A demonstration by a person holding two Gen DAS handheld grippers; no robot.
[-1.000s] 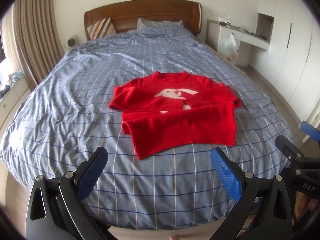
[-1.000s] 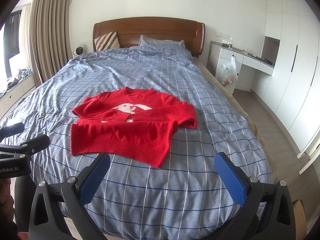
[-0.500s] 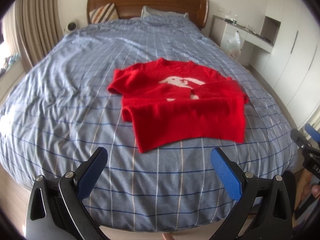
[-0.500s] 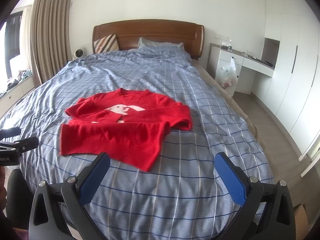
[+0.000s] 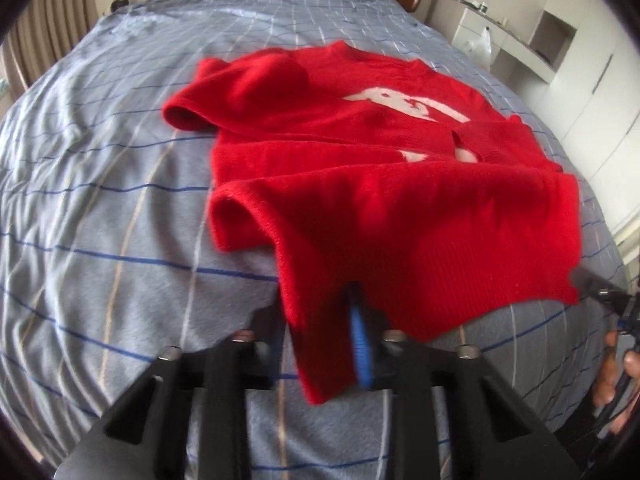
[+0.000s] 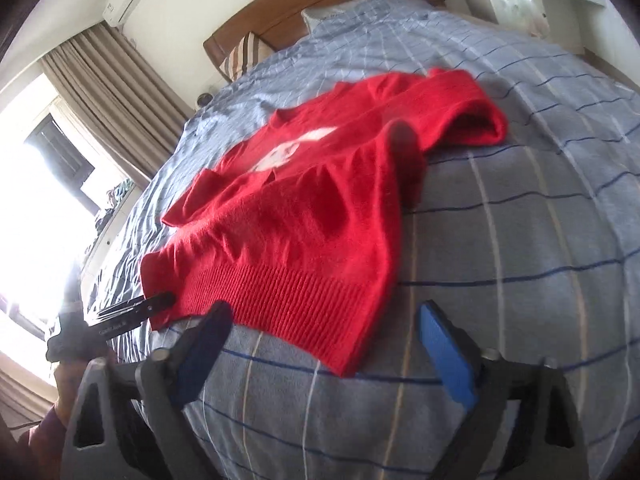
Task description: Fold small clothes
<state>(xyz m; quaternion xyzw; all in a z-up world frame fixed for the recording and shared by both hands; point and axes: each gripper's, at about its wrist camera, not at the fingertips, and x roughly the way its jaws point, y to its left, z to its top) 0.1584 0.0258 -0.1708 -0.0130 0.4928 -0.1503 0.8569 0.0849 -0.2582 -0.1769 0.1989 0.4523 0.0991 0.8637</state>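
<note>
We are over a big bed [image 5: 100, 184] with a blue checked cover. A red sweater [image 5: 380, 208] lies in the middle of it. The sleeves are folded in across the white picture on the front.

We think the sweater is soft, fluffy and floppy. It is light, but it will sag and bunch up if we lift it in only one spot. The best places to hold it are the two near corners of the ribbed bottom edge, one for each gripper.

Our left gripper [image 5: 320, 344] is squeezed tight on the near left corner of the sweater, and the corner is lifted a little. Our right gripper [image 6: 324, 344] is wide open and holds nothing. The near right corner of the sweater lies just in front of it, between its fingers and not touching them.
</note>
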